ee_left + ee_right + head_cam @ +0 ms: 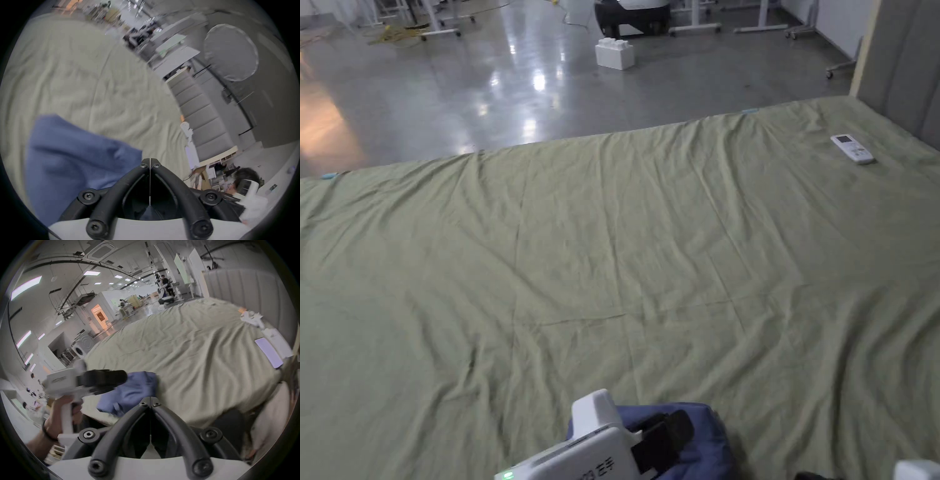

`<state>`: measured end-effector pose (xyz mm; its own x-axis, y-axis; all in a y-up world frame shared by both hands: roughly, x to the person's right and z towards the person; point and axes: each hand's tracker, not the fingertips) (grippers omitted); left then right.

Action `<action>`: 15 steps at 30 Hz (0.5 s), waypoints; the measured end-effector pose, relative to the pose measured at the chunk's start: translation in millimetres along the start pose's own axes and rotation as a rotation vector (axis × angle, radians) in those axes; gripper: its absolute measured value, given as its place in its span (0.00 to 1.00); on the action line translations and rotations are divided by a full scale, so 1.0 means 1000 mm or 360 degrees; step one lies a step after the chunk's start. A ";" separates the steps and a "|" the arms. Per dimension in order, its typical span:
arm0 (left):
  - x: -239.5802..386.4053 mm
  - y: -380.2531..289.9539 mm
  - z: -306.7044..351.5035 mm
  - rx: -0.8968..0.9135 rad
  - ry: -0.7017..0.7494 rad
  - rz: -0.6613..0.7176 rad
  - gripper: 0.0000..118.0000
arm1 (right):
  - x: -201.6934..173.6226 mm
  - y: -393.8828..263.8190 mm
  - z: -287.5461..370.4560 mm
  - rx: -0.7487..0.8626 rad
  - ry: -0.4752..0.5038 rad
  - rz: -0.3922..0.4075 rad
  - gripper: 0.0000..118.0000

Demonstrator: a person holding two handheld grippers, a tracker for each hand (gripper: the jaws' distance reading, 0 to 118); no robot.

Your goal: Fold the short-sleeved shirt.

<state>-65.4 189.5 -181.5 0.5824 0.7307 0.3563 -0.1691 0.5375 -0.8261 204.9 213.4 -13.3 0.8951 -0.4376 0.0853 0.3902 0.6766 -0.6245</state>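
Head view: blue shirt [700, 447] bunched at the bed's [612, 250] near edge, no fold started.
Left tongs [150, 160] and right tongs [150, 398] closed tip to tip, nothing visibly pinched; all folding remains. Shirt cut off by frame, sleeves and collar unreadable, gripper views blurred.

Blue shirt on green sheet

The shirt [700, 447] is plain blue; the sheet [612, 262] plain olive green. The left gripper [150, 160] has black jaws and a white body. The remote [852, 149] is white, the floor [487, 81] glossy grey.
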 end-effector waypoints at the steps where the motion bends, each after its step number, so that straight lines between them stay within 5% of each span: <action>1: 0.001 0.002 0.019 0.0044 0.0028 -0.0015 0.00 | -0.003 0.007 -0.018 -0.0027 0.0048 -0.0044 0.00; 4: -0.010 0.005 0.068 0.0105 0.0101 -0.0051 0.00 | -0.005 0.023 -0.078 -0.0192 0.0176 -0.0148 0.00; 7: -0.039 0.006 0.100 0.0145 0.0176 0.0073 0.08 | 0.000 0.020 -0.146 -0.0734 -0.0138 -0.0174 0.01; 8: -0.050 0.006 0.105 0.0158 0.0193 0.0118 0.13 | 0.006 0.007 -0.164 -0.0886 -0.0217 -0.0082 0.01; 10: -0.067 0.004 0.113 0.0115 0.0204 0.0150 0.15 | 0.016 -0.008 -0.162 -0.0576 -0.0021 -0.0001 0.01; 11: -0.075 0.003 0.114 0.0100 0.0210 0.0160 0.20 | 0.020 -0.006 -0.155 -0.0583 -0.0008 -0.0137 0.01; 12: -0.082 0.003 0.113 0.0073 0.0221 0.0182 0.38 | 0.022 -0.006 -0.150 -0.0610 -0.0033 -0.0265 0.01; 15: -0.108 0.005 0.100 0.0016 0.0177 0.0297 0.79 | 0.015 -0.006 -0.157 -0.0622 -0.0044 -0.0050 0.01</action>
<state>-208.4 155.5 -181.0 0.6242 0.7674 0.1467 -0.2899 0.4019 -0.8686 181.7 109.9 -129.7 0.8916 -0.4347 0.1267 0.3107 0.3841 -0.8694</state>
